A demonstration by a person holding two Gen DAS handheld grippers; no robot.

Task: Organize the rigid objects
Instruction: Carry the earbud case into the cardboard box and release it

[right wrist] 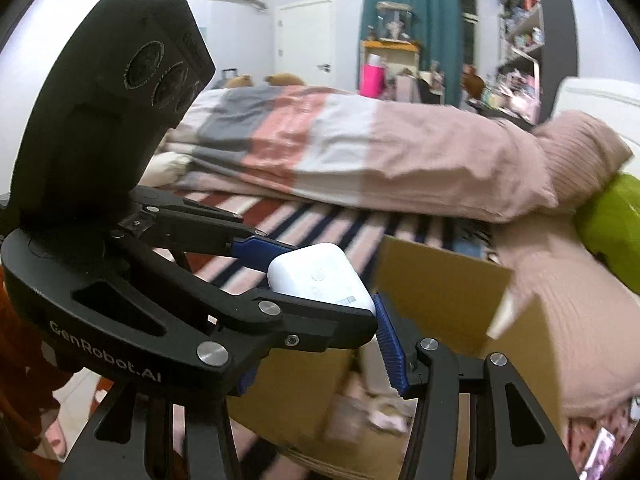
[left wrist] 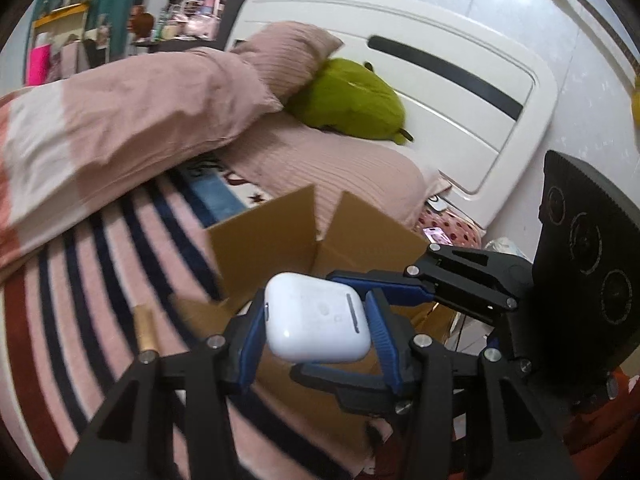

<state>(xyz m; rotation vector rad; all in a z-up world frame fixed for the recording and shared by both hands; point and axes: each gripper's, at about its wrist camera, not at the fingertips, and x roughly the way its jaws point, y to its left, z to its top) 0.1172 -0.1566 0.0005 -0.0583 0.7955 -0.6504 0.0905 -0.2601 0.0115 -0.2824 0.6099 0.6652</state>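
Observation:
A white earbud case (left wrist: 316, 318) is held between the blue pads of my left gripper (left wrist: 316, 328), above an open cardboard box (left wrist: 280, 236) on the striped bed. It also shows in the right wrist view (right wrist: 320, 278), with the left gripper's body in front. My right gripper (left wrist: 360, 320) reaches in from the right; its blue fingers (left wrist: 384, 286) lie above and below the case. In the right wrist view one blue pad (right wrist: 390, 344) of the right gripper (right wrist: 320, 344) stands beside the case, jaws apart. The box (right wrist: 436, 280) lies below.
A gold cylinder (left wrist: 145, 330) lies on the striped blanket (left wrist: 100, 264) left of the box. A pink duvet (left wrist: 120, 120), pillows and a green plush (left wrist: 352, 100) lie behind. A white headboard (left wrist: 460, 100) and a phone (left wrist: 438, 236) are at right.

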